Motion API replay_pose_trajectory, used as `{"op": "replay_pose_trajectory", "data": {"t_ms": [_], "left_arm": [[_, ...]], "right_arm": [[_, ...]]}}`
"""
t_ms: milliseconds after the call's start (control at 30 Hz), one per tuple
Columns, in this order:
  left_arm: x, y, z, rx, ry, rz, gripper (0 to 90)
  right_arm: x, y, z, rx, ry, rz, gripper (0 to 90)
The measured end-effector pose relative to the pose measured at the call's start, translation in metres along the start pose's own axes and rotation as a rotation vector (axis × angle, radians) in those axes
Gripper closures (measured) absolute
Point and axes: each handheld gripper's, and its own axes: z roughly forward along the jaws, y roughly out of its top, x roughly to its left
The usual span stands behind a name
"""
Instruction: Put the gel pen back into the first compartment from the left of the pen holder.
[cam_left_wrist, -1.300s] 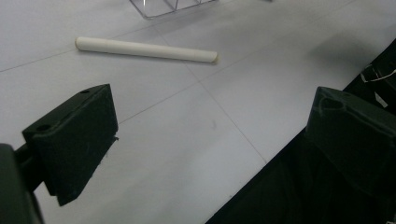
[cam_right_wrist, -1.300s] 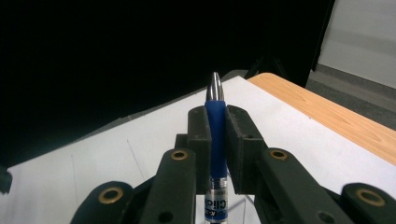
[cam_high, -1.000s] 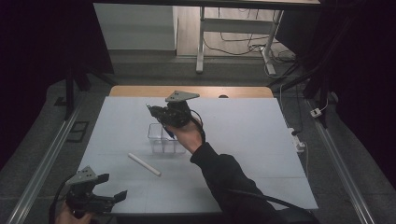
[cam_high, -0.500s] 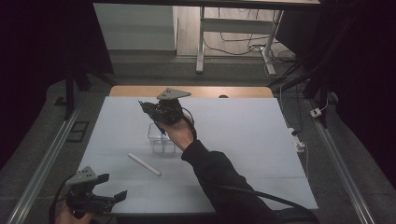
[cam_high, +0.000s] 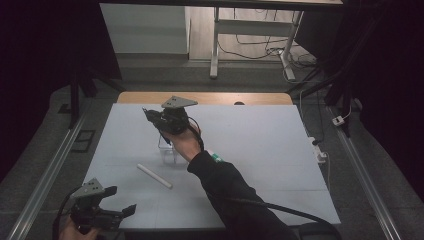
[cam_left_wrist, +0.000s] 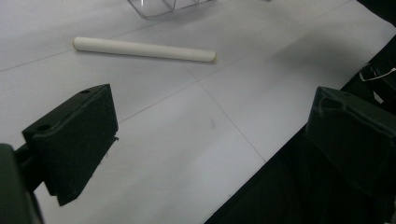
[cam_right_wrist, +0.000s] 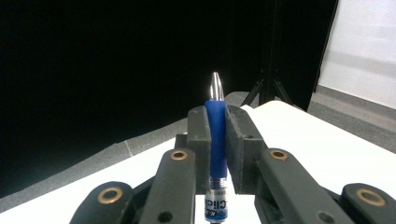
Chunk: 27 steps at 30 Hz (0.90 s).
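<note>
We hold the right gripper above the clear holder, jaws clamped on a blue pen, probably for insertion. Left gripper, jaws open and empty, waits nearside of holder by the white marker.

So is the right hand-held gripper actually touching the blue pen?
Touching. In the right gripper view, the right hand-held gripper has both jaws pressed against the blue pen, whose blue grip sits clamped between them with its silver tip poking out past them.

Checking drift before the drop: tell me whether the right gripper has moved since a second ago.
Yes. In the high view the right gripper, shut on the blue pen, has shifted left, across the clear holder.
</note>
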Motion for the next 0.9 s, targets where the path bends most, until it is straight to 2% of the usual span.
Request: {"op": "replay_pose_trajectory", "data": {"t_ms": [467,567,667,900], "left_arm": [[0.000,0.000,0.000,-0.001,0.001,0.001,2.2],[0.000,0.000,0.000,-0.001,0.001,0.001,2.2],[0.000,0.000,0.000,-0.003,0.001,-0.002,2.2],[0.000,0.000,0.000,-0.003,0.002,-0.004,2.2]], "right_arm": [[-0.002,-0.022,0.001,0.102,0.000,0.000,78.8],[-0.003,-0.022,-0.001,0.113,-0.005,0.001,72.0],[-0.004,-0.018,-0.006,0.117,0.002,0.023,65.5],[-0.002,-0.009,-0.019,0.159,0.005,0.026,46.2]]}}
